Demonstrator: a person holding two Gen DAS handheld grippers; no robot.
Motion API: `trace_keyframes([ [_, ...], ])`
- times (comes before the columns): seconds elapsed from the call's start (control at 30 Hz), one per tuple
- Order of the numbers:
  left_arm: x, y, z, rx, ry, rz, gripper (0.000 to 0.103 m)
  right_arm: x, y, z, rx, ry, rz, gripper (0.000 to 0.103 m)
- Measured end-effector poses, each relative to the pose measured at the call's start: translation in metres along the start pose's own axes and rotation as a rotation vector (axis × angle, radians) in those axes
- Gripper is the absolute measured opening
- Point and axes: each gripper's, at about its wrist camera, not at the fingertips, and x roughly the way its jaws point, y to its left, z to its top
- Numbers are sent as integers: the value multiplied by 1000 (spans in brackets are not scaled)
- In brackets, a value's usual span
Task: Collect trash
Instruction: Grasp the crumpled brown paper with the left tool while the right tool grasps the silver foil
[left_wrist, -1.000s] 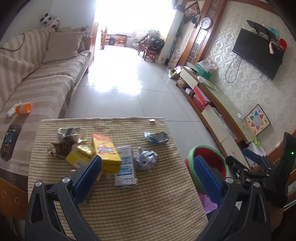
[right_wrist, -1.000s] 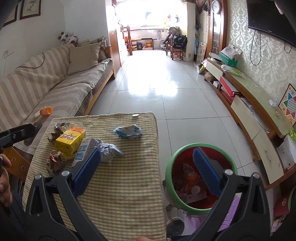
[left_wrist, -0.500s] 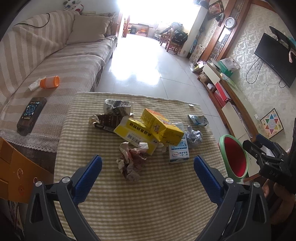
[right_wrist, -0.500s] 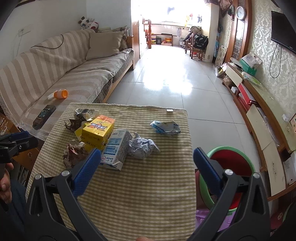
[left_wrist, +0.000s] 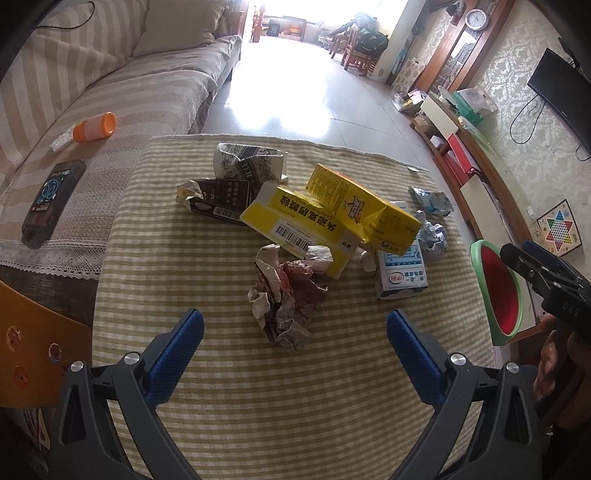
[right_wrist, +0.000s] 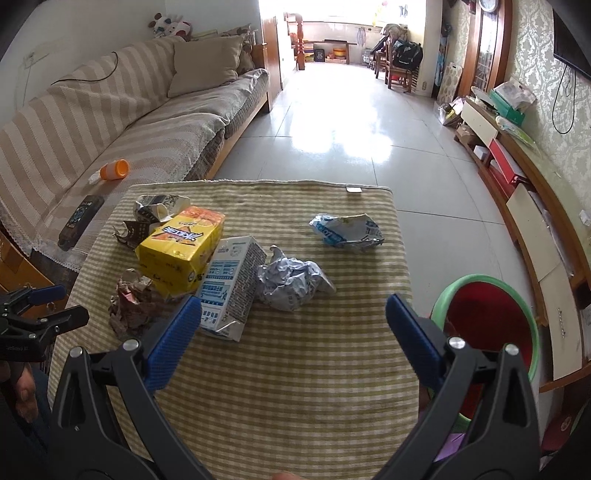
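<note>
Trash lies on a striped tablecloth (left_wrist: 221, 369): a crumpled brown wrapper (left_wrist: 286, 295), two yellow boxes (left_wrist: 362, 214), a white-blue milk carton (right_wrist: 231, 284), a crumpled silver wrapper (right_wrist: 291, 280), a blue-white wrapper (right_wrist: 347, 230) and dark torn packets (left_wrist: 221, 197). My left gripper (left_wrist: 294, 336) is open and empty just in front of the brown wrapper. My right gripper (right_wrist: 293, 323) is open and empty, near the milk carton and silver wrapper. A green-rimmed red bin (right_wrist: 487, 325) stands right of the table.
A striped sofa (right_wrist: 110, 129) on the left holds an orange cup (left_wrist: 94, 127) and a remote (left_wrist: 50, 201). A low TV cabinet (right_wrist: 524, 192) runs along the right wall. Tiled floor (right_wrist: 351, 122) stretches beyond the table.
Both grippers swung left from the bin side to over the table. The left one moved closer to the brown wrapper. Both stay open.
</note>
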Motion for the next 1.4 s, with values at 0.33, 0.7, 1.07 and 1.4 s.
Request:
trace_keyframes([
  [0.33, 50, 5, 3, -3, 74, 19, 95, 67, -8, 12, -5, 86, 15, 98],
  [0.7, 81, 6, 10, 2, 110, 27, 94, 115, -5, 11, -5, 143, 30, 98],
  [1.07, 89, 1, 6, 19, 119, 33, 55, 127, -10, 2, 20, 177, 62, 73],
  [1.4, 75, 1, 2, 25, 115, 17, 44, 107, -8, 0, 15, 174, 81, 54],
])
